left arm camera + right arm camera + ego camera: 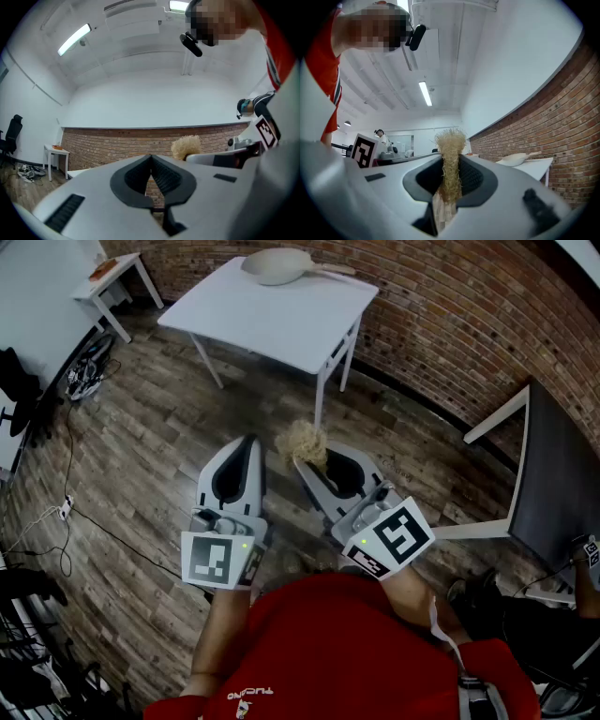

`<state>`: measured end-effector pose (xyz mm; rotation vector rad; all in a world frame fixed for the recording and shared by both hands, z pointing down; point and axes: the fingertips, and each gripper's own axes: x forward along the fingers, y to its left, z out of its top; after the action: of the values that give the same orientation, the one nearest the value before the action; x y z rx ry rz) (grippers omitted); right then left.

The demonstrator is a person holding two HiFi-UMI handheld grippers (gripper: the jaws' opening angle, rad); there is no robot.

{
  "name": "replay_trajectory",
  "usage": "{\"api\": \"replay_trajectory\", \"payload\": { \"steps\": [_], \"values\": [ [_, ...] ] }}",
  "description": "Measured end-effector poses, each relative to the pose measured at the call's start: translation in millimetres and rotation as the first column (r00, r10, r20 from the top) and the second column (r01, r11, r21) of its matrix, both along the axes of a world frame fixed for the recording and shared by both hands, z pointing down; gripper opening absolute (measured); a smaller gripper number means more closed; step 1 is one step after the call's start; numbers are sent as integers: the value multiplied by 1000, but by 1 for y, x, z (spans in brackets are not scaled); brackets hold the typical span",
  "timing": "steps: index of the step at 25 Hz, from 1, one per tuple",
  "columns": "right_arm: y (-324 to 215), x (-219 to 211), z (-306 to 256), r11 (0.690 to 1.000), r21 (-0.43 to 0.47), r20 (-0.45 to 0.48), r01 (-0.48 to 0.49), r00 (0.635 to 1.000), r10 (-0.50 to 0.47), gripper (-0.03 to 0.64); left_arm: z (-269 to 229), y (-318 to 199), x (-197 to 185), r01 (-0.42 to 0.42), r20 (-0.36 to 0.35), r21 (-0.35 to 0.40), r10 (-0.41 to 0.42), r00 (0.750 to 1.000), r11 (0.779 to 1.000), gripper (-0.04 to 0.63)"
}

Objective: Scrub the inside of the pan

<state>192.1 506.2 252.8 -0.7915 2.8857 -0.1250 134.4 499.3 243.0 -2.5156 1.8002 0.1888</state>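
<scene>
A cream pan (277, 265) with a wooden handle lies on the white table (281, 320) far ahead; the right gripper view shows the pan (514, 159) small at right. My right gripper (305, 460) is shut on a bristle scrub brush (302, 441), whose tan bristles (450, 154) stick up between the jaws above its wooden handle. My left gripper (246, 442) hangs beside it, jaws shut and empty, its tips (150, 157) meeting. The brush (186, 147) also peeks over the right gripper in the left gripper view. Both grippers are held near my chest, well short of the table.
A brick wall (450, 315) runs behind the table. A dark chair (544, 493) stands at right. A small white side table (112, 282) is at far left. Cables and gear (56, 512) lie on the wood floor at left.
</scene>
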Motion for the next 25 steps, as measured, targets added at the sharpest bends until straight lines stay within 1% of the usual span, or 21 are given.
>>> {"api": "replay_trajectory", "payload": {
  "steps": [3,6,11,16,25],
  "values": [
    [-3,-4,0,1000,-1,-3,1,1000,-1,86,0,-3,-5,14,9,-5,-14,1000,1000,14],
    [-5,-7,1,1000,-1,-8,-3,1000,3,86,-4,-5,-7,2,-4,18,-1,1000,1000,14],
    [-7,-10,2,1000,2,-18,-12,1000,12,86,4,-7,-14,10,-5,-15,-10,1000,1000,14],
    [-10,-11,-1,1000,-3,8,-12,1000,12,87,4,-11,-16,-4,-15,1,4,1000,1000,14],
    [-18,-36,5,1000,-10,0,-27,1000,27,87,10,-18,-46,-19,-11,-2,19,1000,1000,14]
  ]
}}
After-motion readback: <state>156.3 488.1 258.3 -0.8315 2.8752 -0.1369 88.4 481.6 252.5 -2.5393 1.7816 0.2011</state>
